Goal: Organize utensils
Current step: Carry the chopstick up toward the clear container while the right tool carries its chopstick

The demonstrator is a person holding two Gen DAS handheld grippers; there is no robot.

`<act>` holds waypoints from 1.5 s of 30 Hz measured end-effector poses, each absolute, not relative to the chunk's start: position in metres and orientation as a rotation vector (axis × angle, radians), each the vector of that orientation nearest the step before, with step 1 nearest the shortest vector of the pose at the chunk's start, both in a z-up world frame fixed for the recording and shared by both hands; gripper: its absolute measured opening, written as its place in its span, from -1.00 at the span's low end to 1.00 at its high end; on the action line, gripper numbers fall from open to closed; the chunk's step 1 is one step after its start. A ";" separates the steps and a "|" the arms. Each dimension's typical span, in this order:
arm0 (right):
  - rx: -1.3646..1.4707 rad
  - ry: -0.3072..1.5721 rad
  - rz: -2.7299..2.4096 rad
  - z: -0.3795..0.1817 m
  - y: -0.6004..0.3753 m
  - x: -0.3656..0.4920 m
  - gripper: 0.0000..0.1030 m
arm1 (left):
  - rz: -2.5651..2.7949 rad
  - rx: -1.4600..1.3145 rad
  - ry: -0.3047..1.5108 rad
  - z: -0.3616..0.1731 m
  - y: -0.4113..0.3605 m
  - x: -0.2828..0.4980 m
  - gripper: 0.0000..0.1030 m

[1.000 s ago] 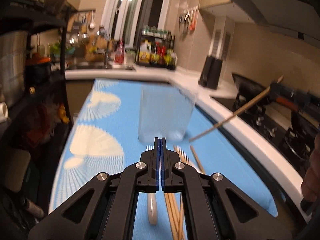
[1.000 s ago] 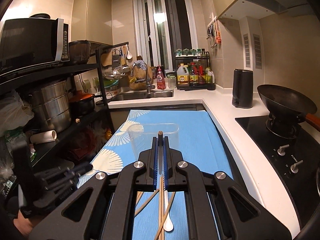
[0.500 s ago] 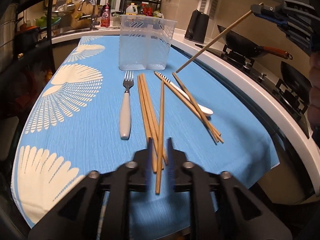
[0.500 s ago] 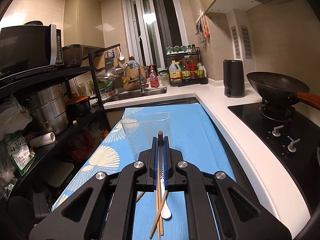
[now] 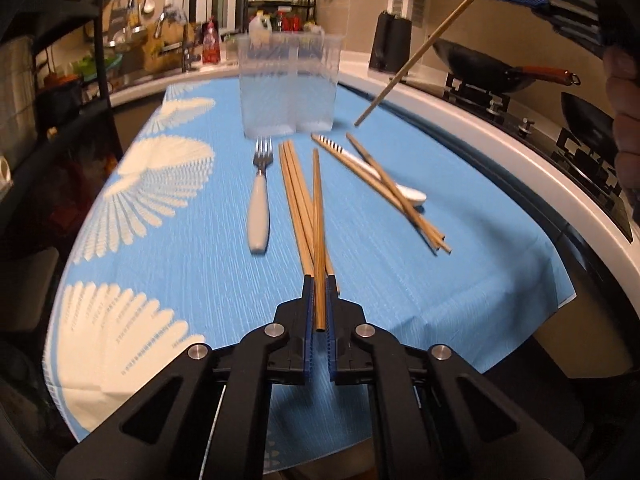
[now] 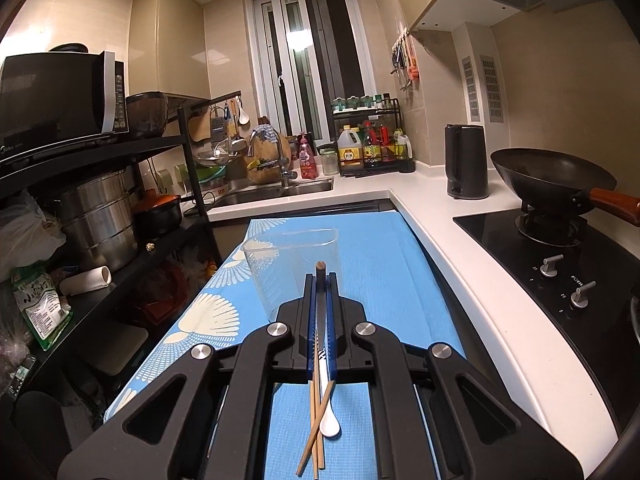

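**Ana:** Looking past the left claw (image 5: 319, 300), what else lies on the desk (image 5: 460, 276)?

**Ben:** A clear plastic container (image 5: 289, 84) stands upright at the far end of the blue cloth. Just in front of it lies a fork (image 5: 259, 196) with a pale handle, tines toward the container. Beside the fork is a bundle of chopsticks (image 5: 298, 208), and further right two more chopsticks (image 5: 394, 196) lie crossed over a white spoon (image 5: 412, 195).

**Ana:** Anything in the way?

**Ben:** The loose bundle touches the one being picked, so they crowd each other at the near end. Beyond the white counter edge sit a wok (image 5: 492, 68) on the stove and a dark kettle (image 6: 466, 162).

**Ana:** And the left claw itself?

**Ben:** It tilts downward toward the cloth, jaws closing, its blue pads against the near end of a single chopstick (image 5: 318, 232) that lies across the bundle.

**Ana:** The right one?

**Ben:** The right claw (image 6: 320, 280) is up in the air, pointing only a little downward, pinching another chopstick (image 5: 416, 56) whose free end hangs slanting over the cloth, to the right of the container. Part of a hand (image 5: 624, 120) shows at the edge of the left view.
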State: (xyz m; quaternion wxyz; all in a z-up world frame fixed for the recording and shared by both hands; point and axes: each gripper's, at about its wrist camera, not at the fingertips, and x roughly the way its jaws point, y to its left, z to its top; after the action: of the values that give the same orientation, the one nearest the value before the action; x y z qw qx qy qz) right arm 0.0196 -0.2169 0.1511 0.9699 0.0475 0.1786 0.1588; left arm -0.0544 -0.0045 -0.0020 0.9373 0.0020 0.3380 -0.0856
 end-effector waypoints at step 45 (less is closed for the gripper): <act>0.089 0.349 0.453 0.294 -0.223 0.095 -0.91 | -0.279 -0.142 0.564 0.263 0.076 0.105 -0.90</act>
State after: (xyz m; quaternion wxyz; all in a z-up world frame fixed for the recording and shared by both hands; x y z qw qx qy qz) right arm 0.0952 -0.2234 0.2944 0.9585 0.0441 0.1720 0.2232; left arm 0.1055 0.0763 0.2633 0.9485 -0.0696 0.2770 -0.1373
